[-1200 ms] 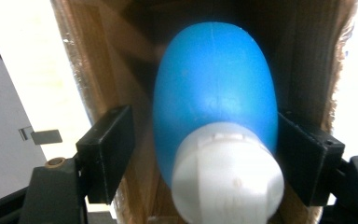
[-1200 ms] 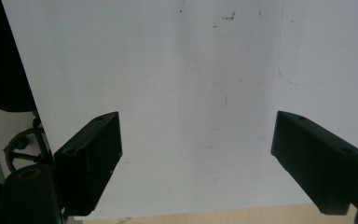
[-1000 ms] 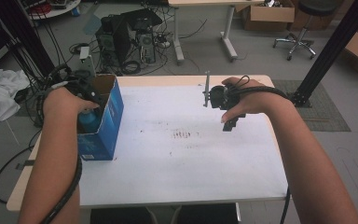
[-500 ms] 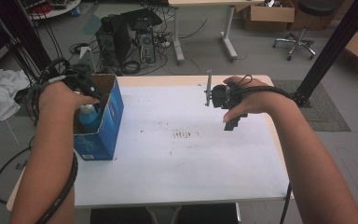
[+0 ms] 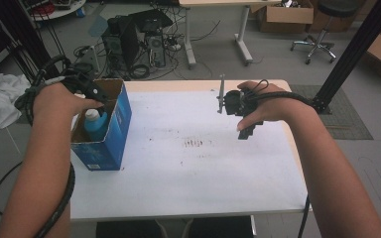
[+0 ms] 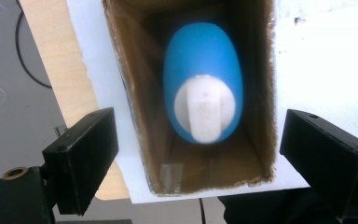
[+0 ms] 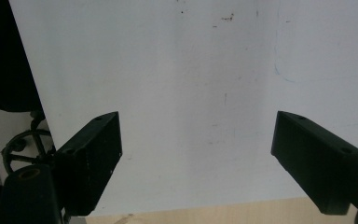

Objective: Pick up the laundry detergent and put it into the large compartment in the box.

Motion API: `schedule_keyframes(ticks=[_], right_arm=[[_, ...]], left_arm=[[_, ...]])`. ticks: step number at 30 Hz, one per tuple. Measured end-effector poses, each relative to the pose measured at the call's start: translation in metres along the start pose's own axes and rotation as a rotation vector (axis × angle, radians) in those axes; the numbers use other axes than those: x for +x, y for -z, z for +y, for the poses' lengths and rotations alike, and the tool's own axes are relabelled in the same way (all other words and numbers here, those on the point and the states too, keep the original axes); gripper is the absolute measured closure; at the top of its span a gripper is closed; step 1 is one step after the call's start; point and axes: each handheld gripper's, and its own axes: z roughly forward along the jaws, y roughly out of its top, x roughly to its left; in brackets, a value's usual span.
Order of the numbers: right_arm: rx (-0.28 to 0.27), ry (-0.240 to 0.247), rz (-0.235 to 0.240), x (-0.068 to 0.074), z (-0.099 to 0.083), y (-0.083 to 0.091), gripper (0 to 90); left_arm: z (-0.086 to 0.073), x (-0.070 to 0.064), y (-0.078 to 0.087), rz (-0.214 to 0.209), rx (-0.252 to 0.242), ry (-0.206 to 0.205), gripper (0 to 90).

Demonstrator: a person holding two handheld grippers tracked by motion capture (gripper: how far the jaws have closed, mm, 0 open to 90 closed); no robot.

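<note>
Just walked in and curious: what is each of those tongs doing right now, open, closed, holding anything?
Left tongs: open, holding nothing, poised above the blue bottle standing in the cardboard box.
Right tongs: open, holding nothing, over the white table.

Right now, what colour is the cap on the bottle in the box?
White cap on a blue bottle; clearest in the left gripper view.

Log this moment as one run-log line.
left gripper: open, above blue bottle in cardboard box | right gripper: open, over table
</note>
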Motion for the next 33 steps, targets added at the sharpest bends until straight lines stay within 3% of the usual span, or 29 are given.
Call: schedule_keyframes(ticks=[6,19,26,33], right_arm=[[0.001,0.002,-0.006,0.001,0.002,0.002,16.3],[0.002,0.002,-0.008,0.004,0.002,0.006,16.3],[0.012,-0.007,-0.008,0.005,0.000,0.008,16.3],[0.016,-0.013,-0.008,0.004,-0.004,0.008,16.3]], left_arm=[[-0.003,-0.003,0.011,0.019,-0.006,-0.018,7.2],[-0.004,-0.014,0.019,0.019,-0.008,-0.073,0.4],[-0.002,-0.026,0.025,0.022,-0.018,-0.130,0.1],[0.001,-0.044,0.030,-0.023,-0.028,-0.248,0.1]])
